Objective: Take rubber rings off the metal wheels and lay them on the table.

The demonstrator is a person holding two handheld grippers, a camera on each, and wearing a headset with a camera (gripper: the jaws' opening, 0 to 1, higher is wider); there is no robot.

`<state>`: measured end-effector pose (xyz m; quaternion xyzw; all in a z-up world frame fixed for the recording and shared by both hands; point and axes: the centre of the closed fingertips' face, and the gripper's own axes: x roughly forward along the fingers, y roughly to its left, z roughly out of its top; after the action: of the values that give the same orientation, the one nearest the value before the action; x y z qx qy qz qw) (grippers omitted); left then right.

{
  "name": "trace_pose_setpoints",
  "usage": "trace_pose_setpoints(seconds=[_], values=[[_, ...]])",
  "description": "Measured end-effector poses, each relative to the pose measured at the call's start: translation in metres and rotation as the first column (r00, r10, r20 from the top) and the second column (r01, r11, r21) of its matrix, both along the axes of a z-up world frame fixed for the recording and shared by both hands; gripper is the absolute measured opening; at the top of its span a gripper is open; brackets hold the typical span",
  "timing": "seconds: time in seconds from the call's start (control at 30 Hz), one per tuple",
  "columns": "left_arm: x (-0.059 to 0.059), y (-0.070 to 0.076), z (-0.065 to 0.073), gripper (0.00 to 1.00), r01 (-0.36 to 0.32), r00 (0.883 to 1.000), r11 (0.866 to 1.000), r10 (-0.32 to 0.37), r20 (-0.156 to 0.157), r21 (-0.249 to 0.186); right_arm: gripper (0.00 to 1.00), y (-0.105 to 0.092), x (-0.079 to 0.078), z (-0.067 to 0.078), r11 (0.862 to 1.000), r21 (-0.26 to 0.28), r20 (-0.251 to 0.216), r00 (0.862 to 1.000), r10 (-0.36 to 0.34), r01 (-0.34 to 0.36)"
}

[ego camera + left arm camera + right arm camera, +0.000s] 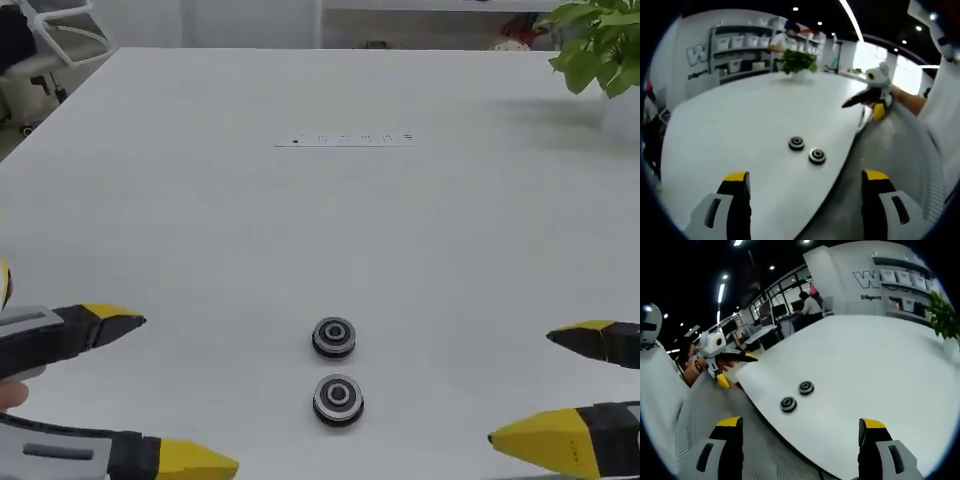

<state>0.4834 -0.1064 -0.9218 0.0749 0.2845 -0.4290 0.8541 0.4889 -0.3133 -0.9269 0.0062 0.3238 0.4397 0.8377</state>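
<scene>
On the flat white table (300, 230), near its front edge, two small round metal wheels with black rubber rings lie close but apart, the far wheel (333, 337) just behind the near wheel (338, 399). The yellow-tipped left gripper (190, 392) is well to their left and the yellow-tipped right gripper (520, 388) well to their right. Farther back a flat white socket strip (345, 139) sits mid-table, with a green leafy plant (600, 40) at the far right.

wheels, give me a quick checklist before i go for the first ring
1. Far wheel and near wheel flat on the table, apart: ok.
2. Rings: a dark outer band on each wheel, ok; how tight they sit, cannot tell.
3. Left hand-held gripper open, empty: ok.
4. Right hand-held gripper open, empty: ok.
5. Either hand-held gripper at a wheel: not ok, both stand off to the sides.
6. Bare table beside the wheels for rings: ok.
</scene>
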Motion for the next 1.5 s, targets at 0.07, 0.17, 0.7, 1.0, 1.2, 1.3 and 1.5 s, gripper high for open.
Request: trace_pose_setpoints(seconds=[0.07, 0.17, 0.7, 1.0, 1.2, 1.3, 1.5], values=[[0.004, -0.001, 0.005, 0.94, 0.004, 1.000, 1.000, -0.004, 0.014, -0.002, 0.96, 0.003, 0.005, 0.007, 1.000, -0.003, 0.021, 1.000, 0.010, -0.010], [0.011, -0.001, 0.013, 0.94, 0.012, 0.999, 1.000, -0.013, 0.038, 0.007, 0.96, 0.007, 0.014, 0.013, 1.000, -0.015, 0.045, 0.999, 0.025, -0.024], [0.044, -0.021, 0.052, 0.89, 0.109, 0.977, 0.991, -0.122, 0.177, 0.079, 0.93, 0.042, 0.050, 0.049, 0.992, -0.038, 0.162, 0.979, 0.127, -0.122], [0.064, -0.053, 0.065, 0.84, 0.201, 0.951, 0.978, -0.210, 0.225, 0.061, 0.94, 0.069, 0.064, 0.052, 0.979, -0.021, 0.215, 0.955, 0.205, -0.205], [0.075, -0.079, 0.063, 0.80, 0.253, 0.938, 0.967, -0.249, 0.243, 0.014, 0.93, 0.085, 0.067, 0.044, 0.969, -0.018, 0.212, 0.946, 0.246, -0.248], [0.079, -0.089, 0.061, 0.77, 0.267, 0.930, 0.964, -0.251, 0.268, -0.021, 0.91, 0.092, 0.068, 0.035, 0.963, -0.018, 0.210, 0.941, 0.266, -0.269], [0.078, -0.094, 0.037, 0.70, 0.271, 0.935, 0.959, -0.242, 0.261, -0.080, 0.82, 0.100, 0.059, 0.008, 0.951, -0.010, 0.157, 0.939, 0.307, -0.310]])
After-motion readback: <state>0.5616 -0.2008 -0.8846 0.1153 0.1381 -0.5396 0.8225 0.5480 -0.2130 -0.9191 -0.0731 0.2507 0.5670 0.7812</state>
